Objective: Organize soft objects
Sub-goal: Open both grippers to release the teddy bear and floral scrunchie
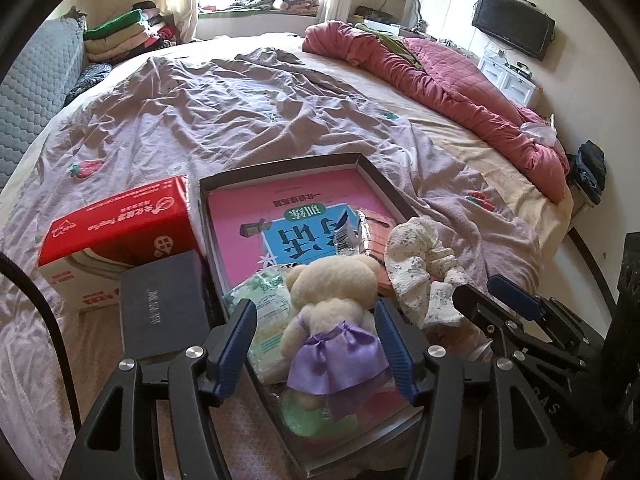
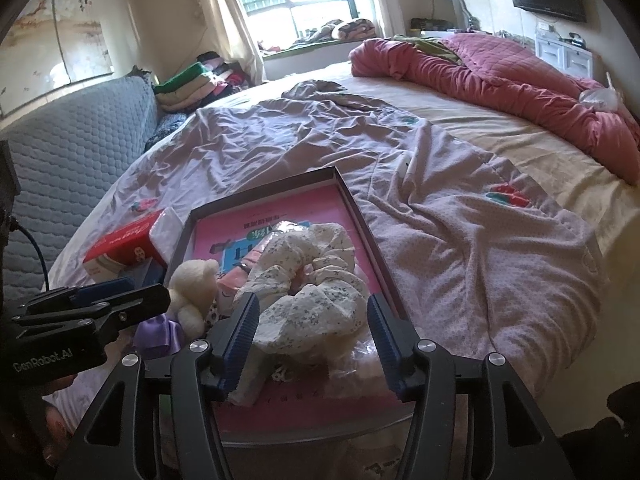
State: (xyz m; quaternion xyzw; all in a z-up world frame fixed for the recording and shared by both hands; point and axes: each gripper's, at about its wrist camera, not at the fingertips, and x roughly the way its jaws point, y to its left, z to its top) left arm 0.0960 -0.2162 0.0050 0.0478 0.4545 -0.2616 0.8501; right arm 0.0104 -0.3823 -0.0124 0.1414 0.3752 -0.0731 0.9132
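A shallow dark box [image 1: 372, 172] [image 2: 360, 216] lies on the bed and holds a pink book [image 1: 248, 216] [image 2: 224, 232]. A cream teddy bear in a purple skirt [image 1: 332, 308] [image 2: 192, 288] lies in it, between the open fingers of my left gripper [image 1: 316, 344]. The jaws stand either side of the bear without pinching it. A white floral scrunchie [image 1: 416, 264] [image 2: 312, 280] lies beside the bear, between the open fingers of my right gripper [image 2: 312, 340]. Plastic packets [image 1: 264, 308] lie under the bear.
A red and white carton [image 1: 116, 232] [image 2: 124, 248] and a dark flat case [image 1: 160, 304] sit left of the box. The wrinkled mauve bedspread [image 1: 240, 112] stretches behind. A red quilt [image 1: 460, 80] is bunched at the right, folded clothes [image 1: 120, 36] at the far left.
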